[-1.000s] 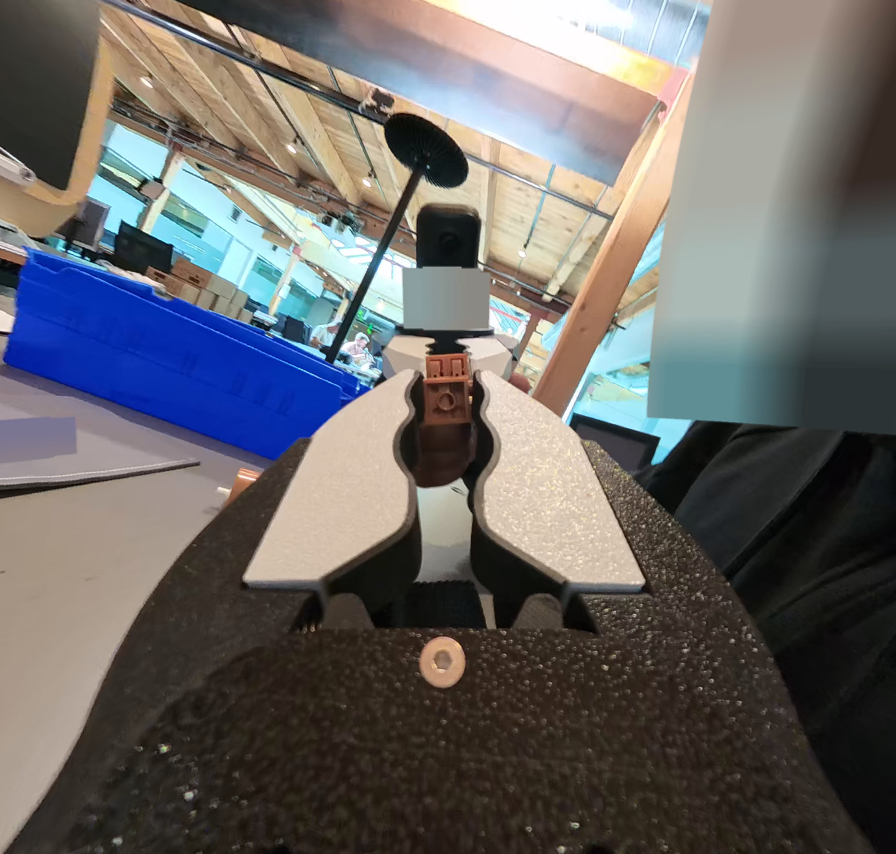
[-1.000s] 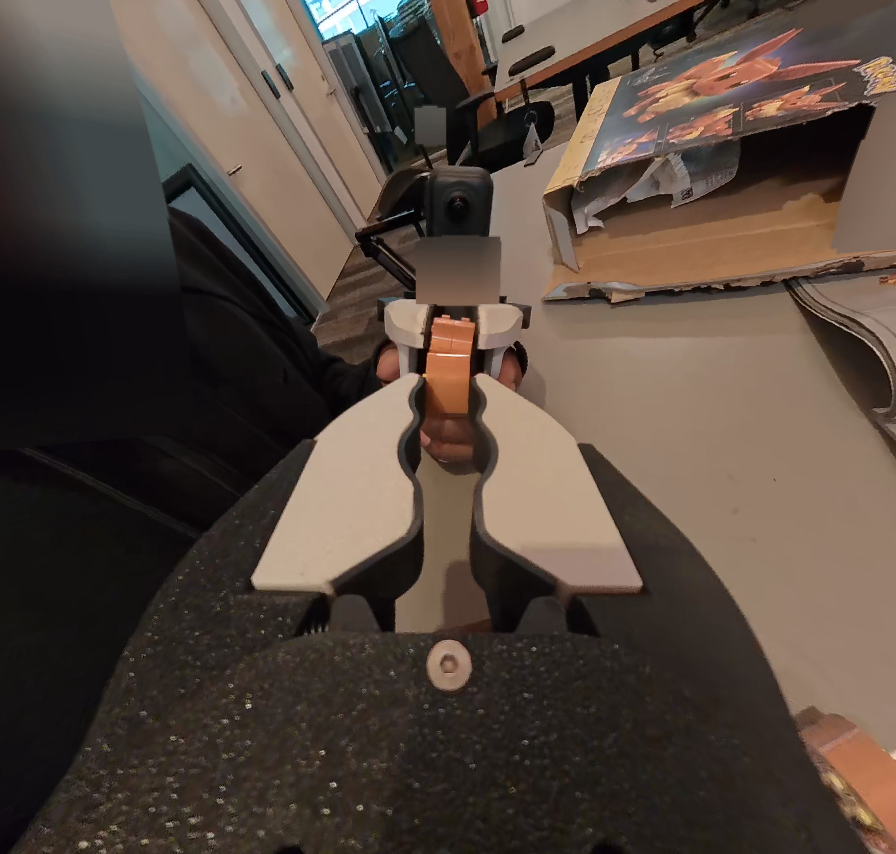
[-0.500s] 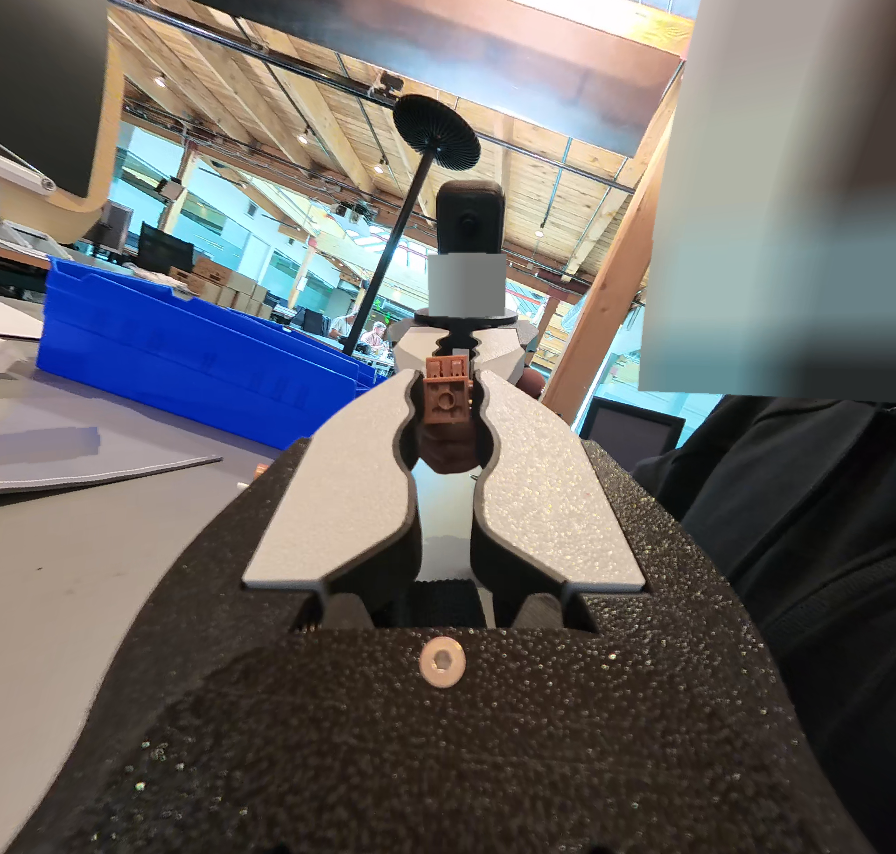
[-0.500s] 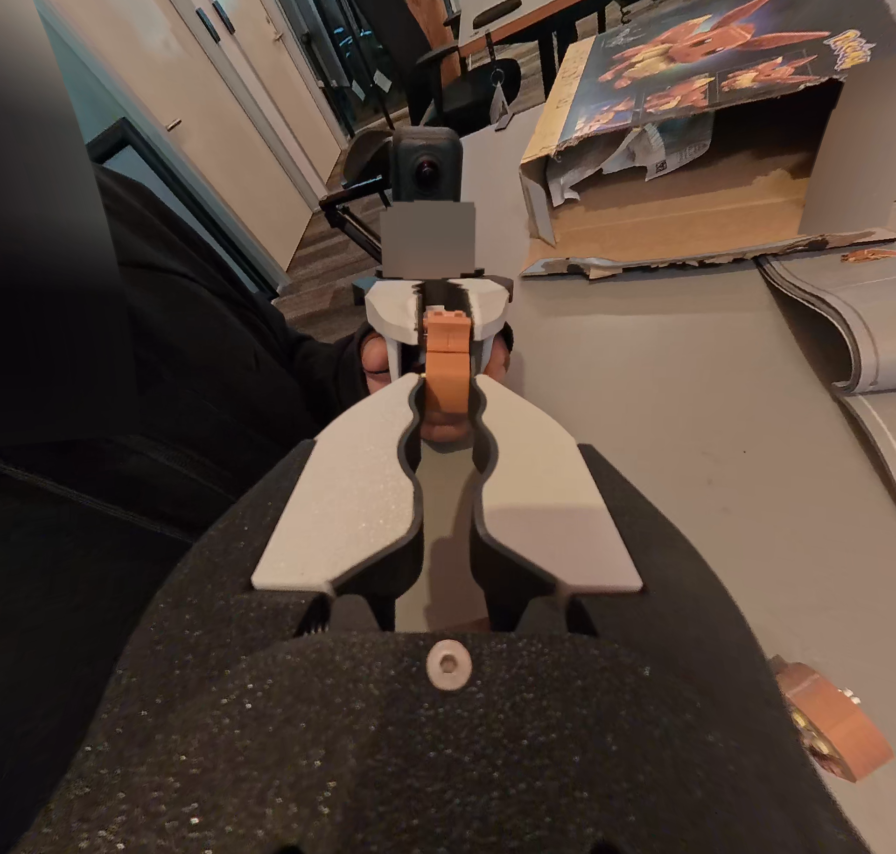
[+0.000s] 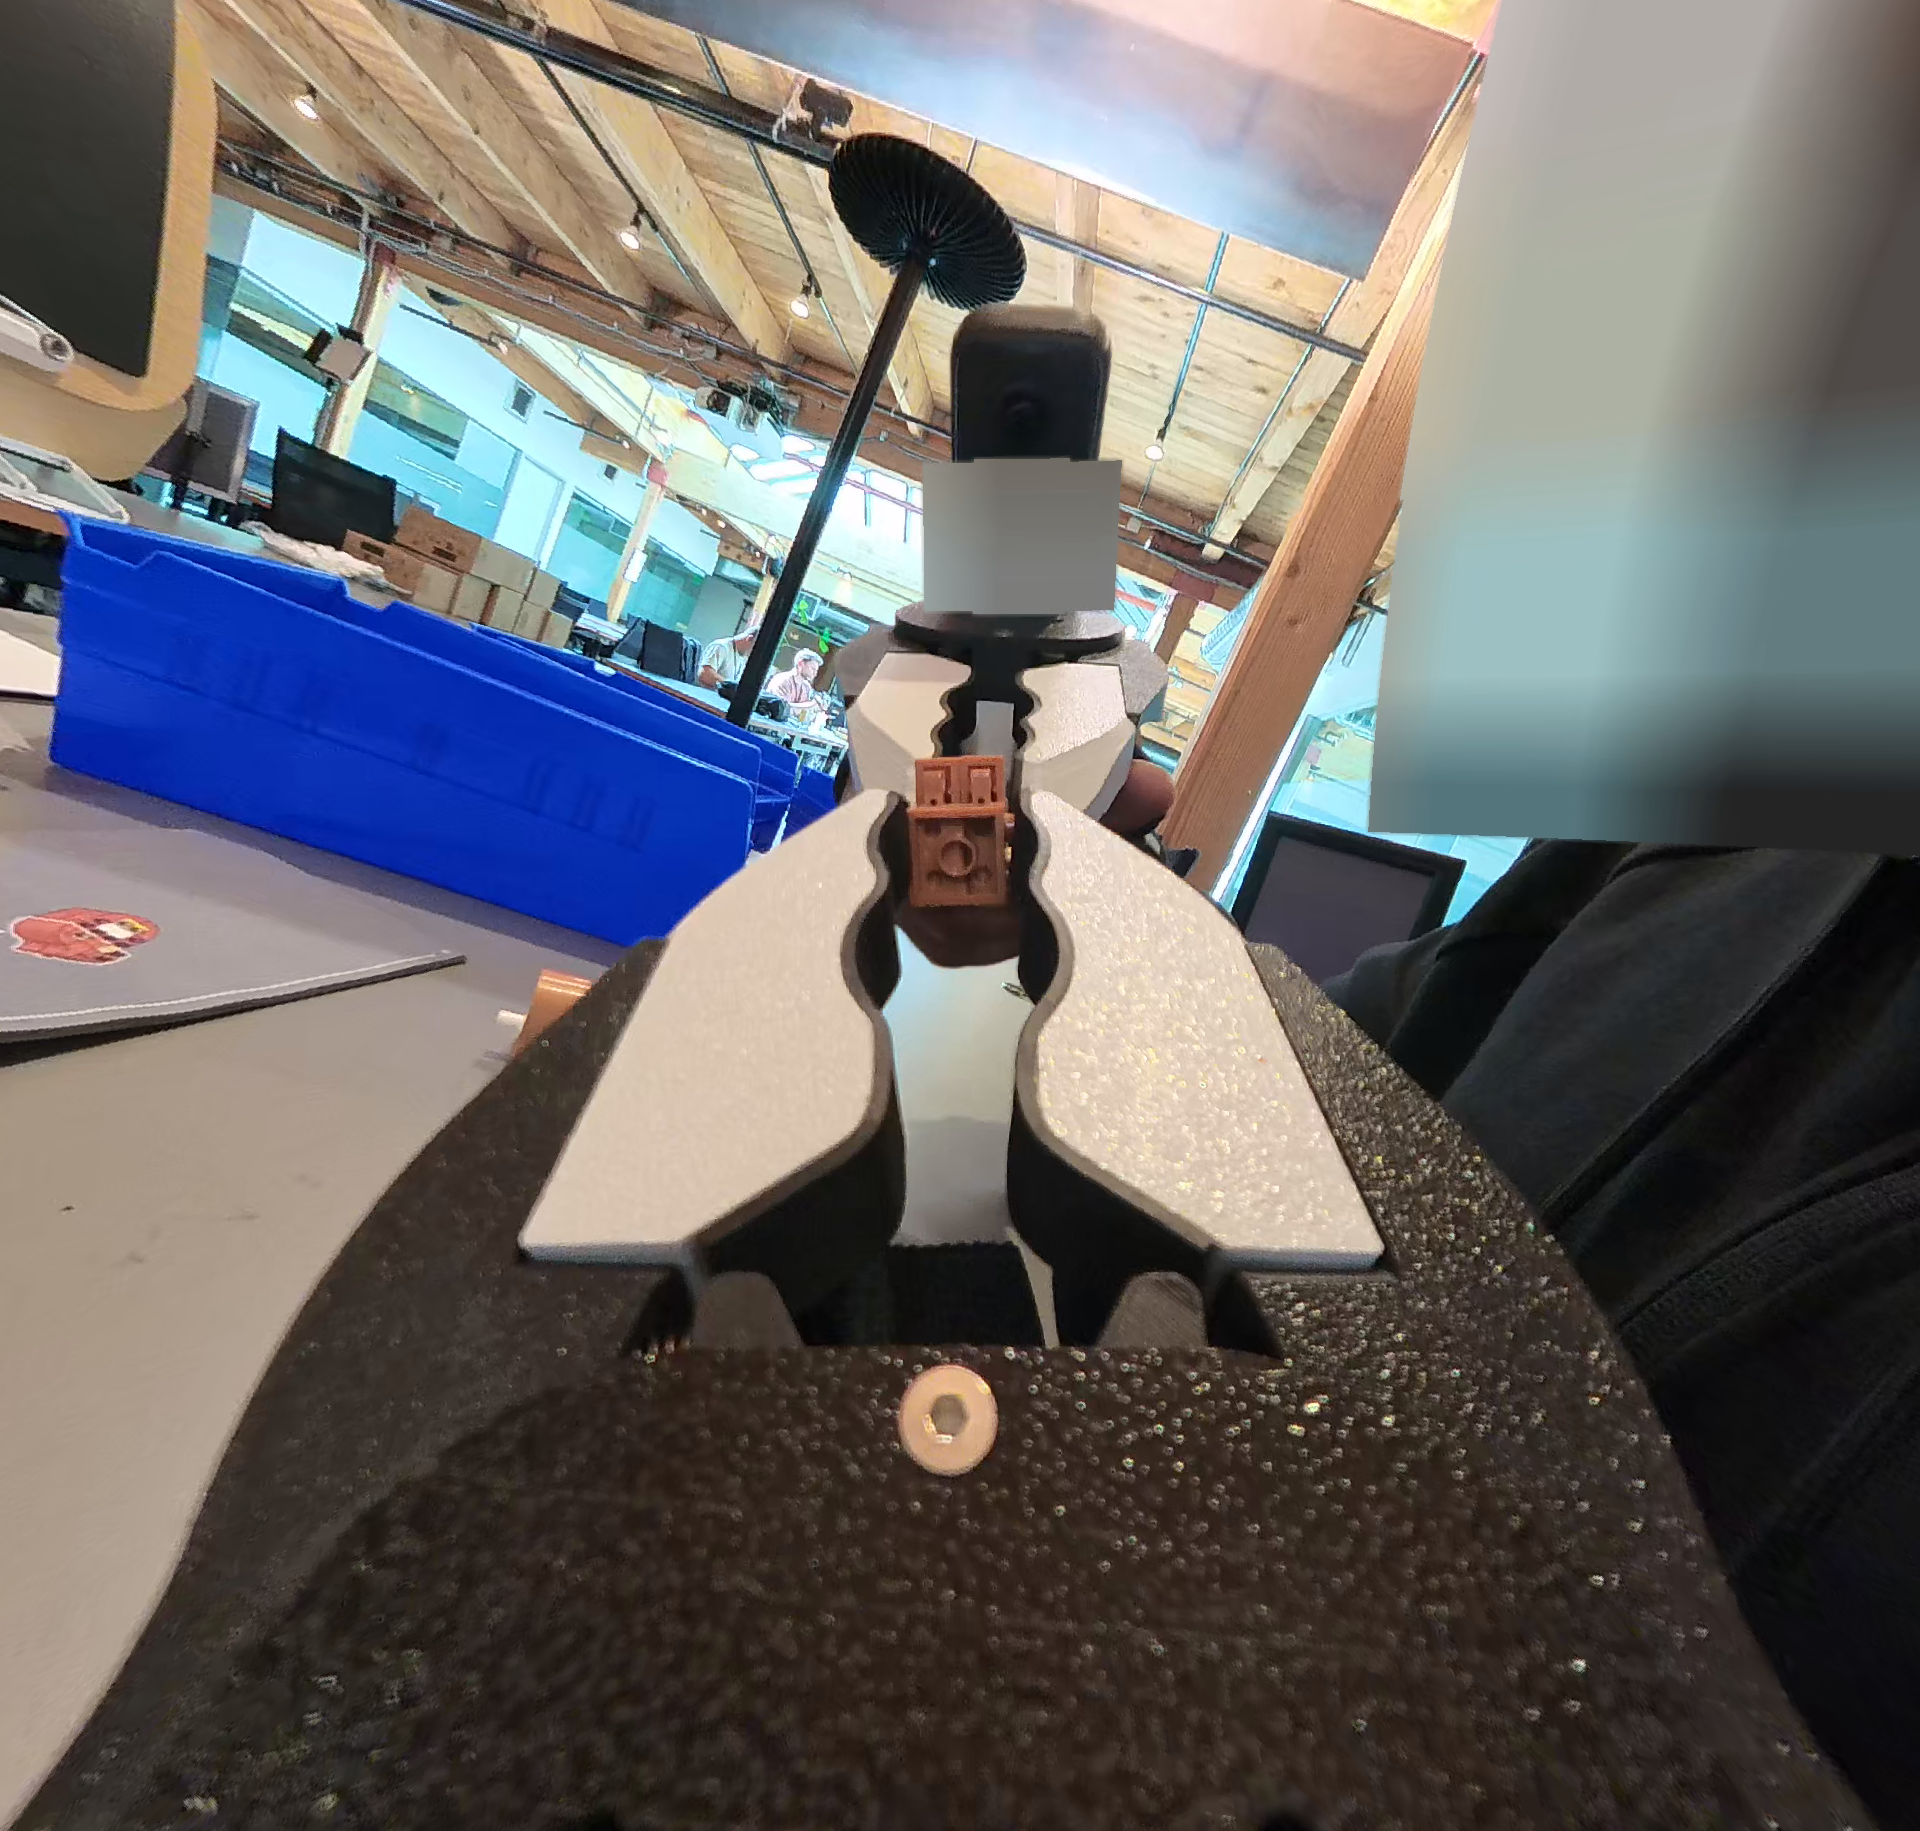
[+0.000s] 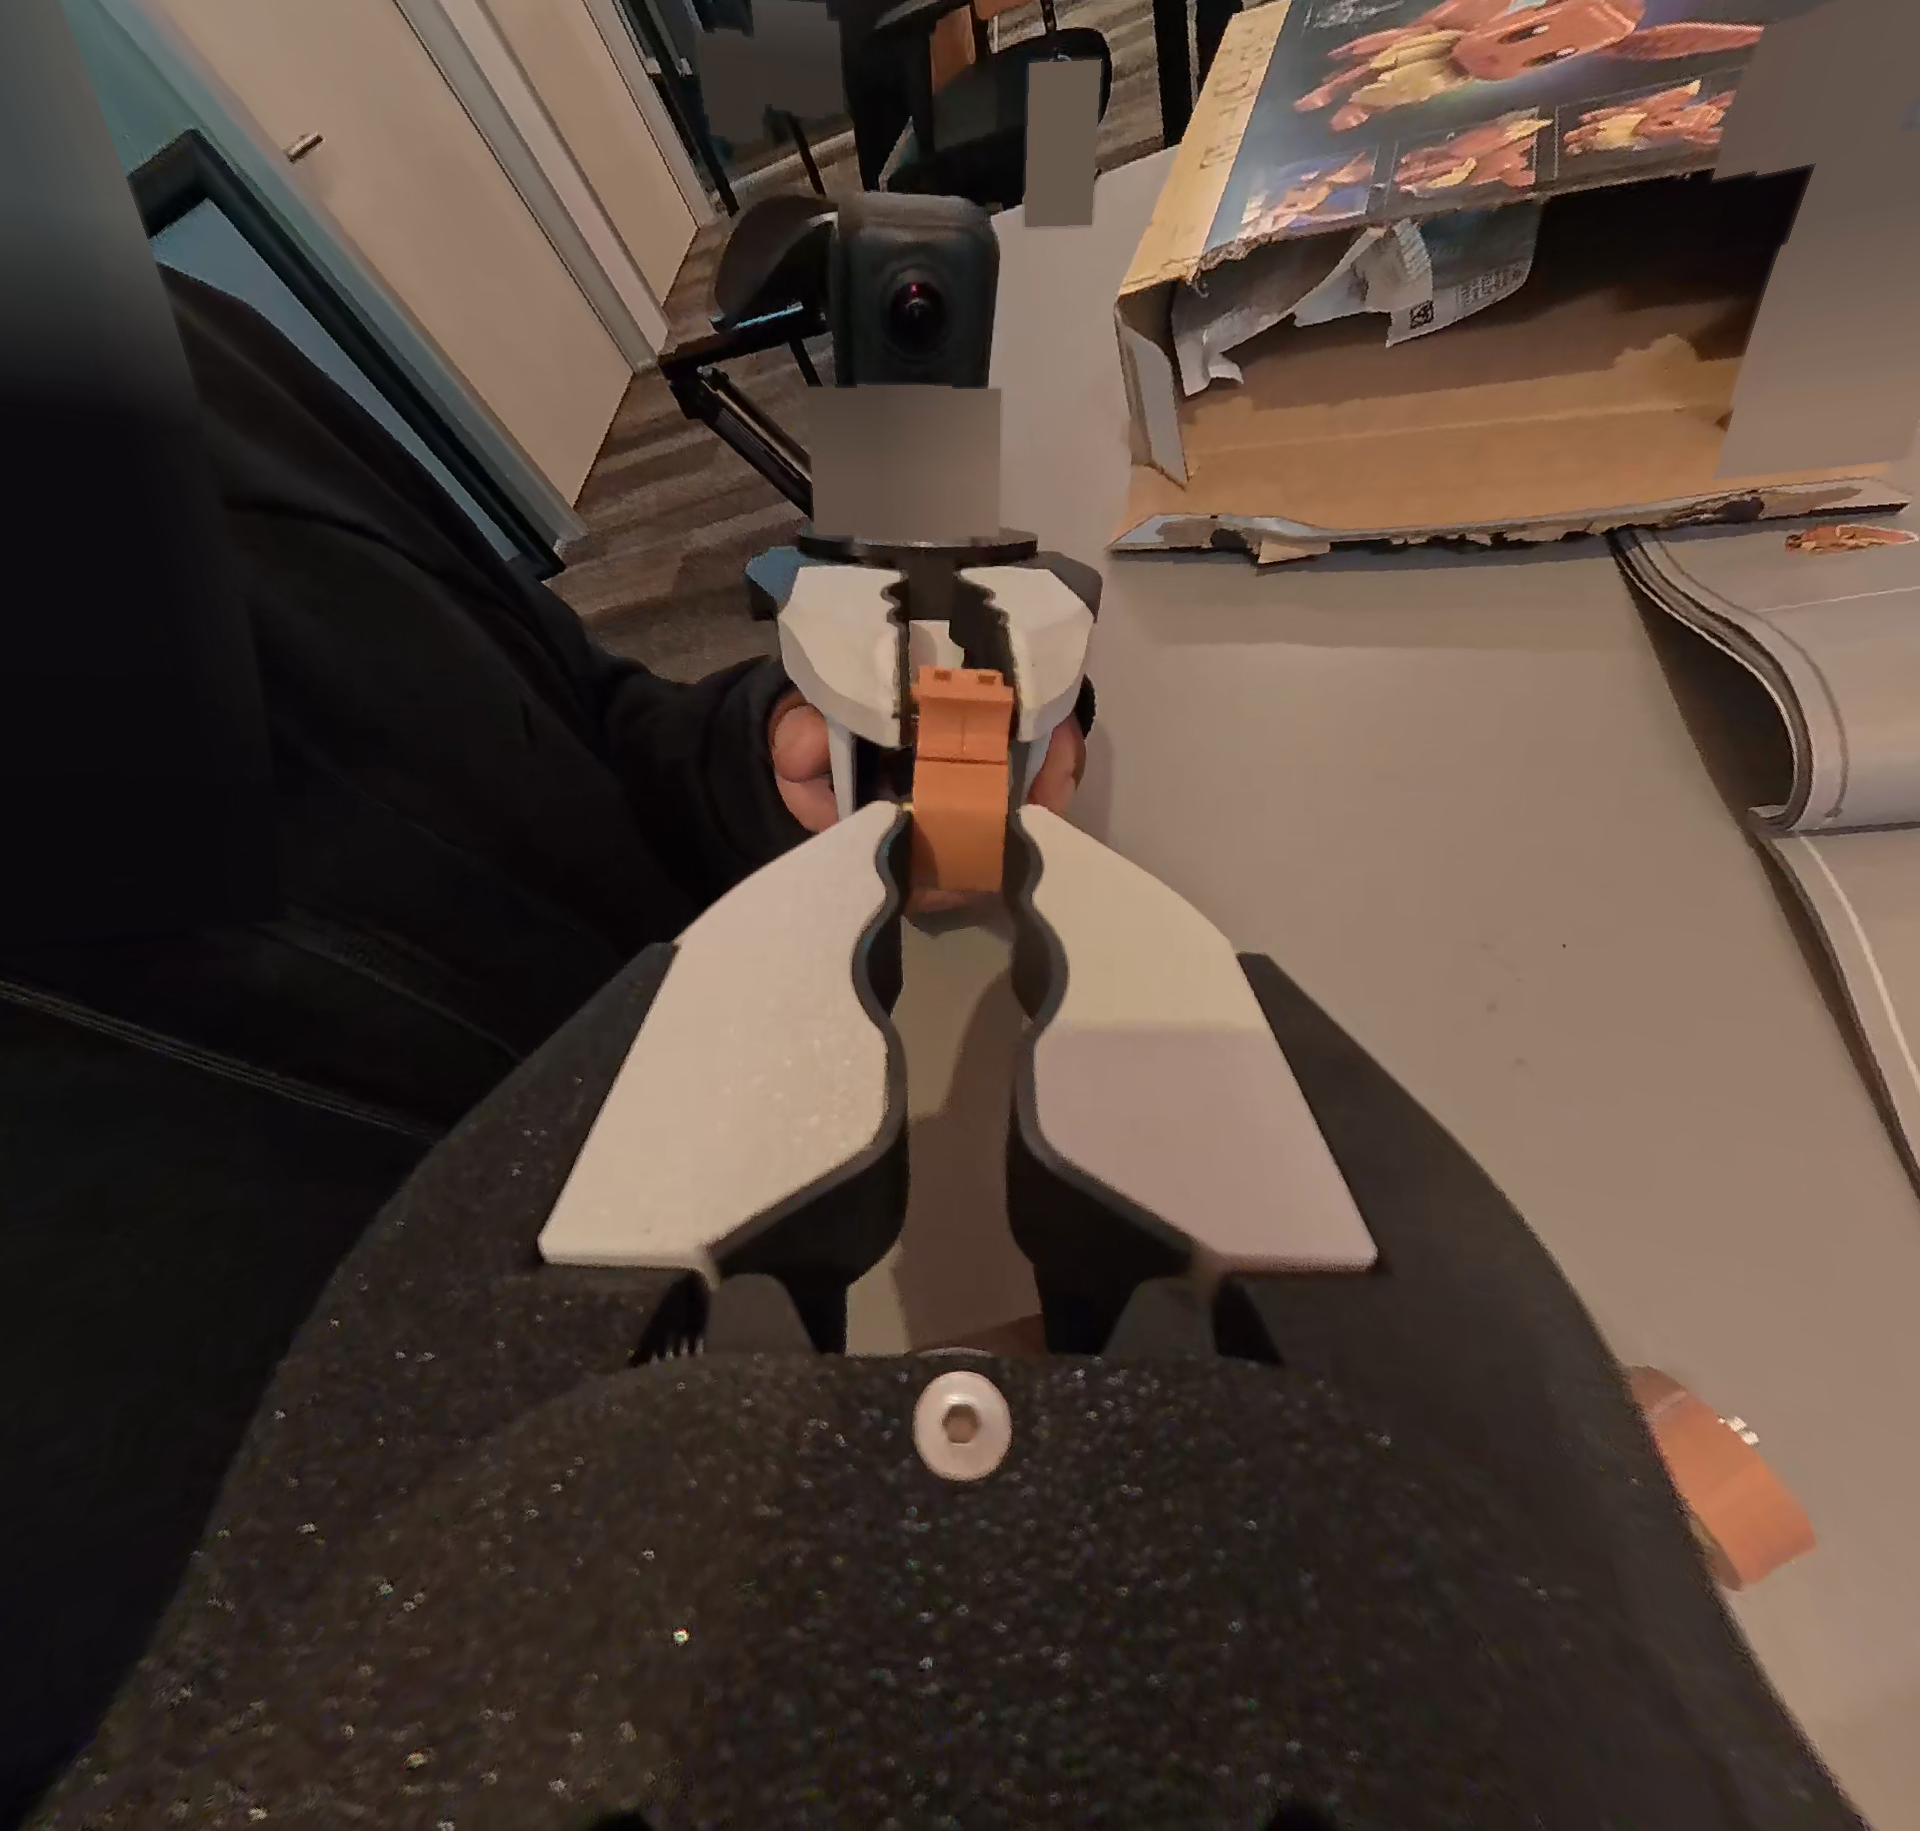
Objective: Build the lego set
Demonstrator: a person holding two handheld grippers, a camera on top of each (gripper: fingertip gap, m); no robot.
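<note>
Both views had drifted a little since a second ago: the blue bin (image 5: 395, 742) sat lower and further left in the left wrist view, and the torn cardboard box (image 6: 1455, 410) had slid right in the right wrist view; the grip on the bricks looked unchanged; left tongs (image 5: 958, 851) were clamped on a brown brick piece (image 5: 956, 862), its underside facing the camera, pads pressed on both sides; right tongs (image 6: 958, 836) were clamped on an orange brick piece (image 6: 958, 825); the two pieces met end to end in mid-air above the grey tabletop (image 6: 1403, 846), with the tongs pointed at each other and each one's camera showing in the other's view; a hand (image 6: 805, 763) gripped the far tool in the right wrist view; an open booklet (image 6: 1787, 721) lay to the right of the right tongs, a loose brown brick (image 6: 1714, 1490) just beside their body; a grey sheet (image 5: 187, 960) lay flat left of the left tongs, in front of the bin.
</note>
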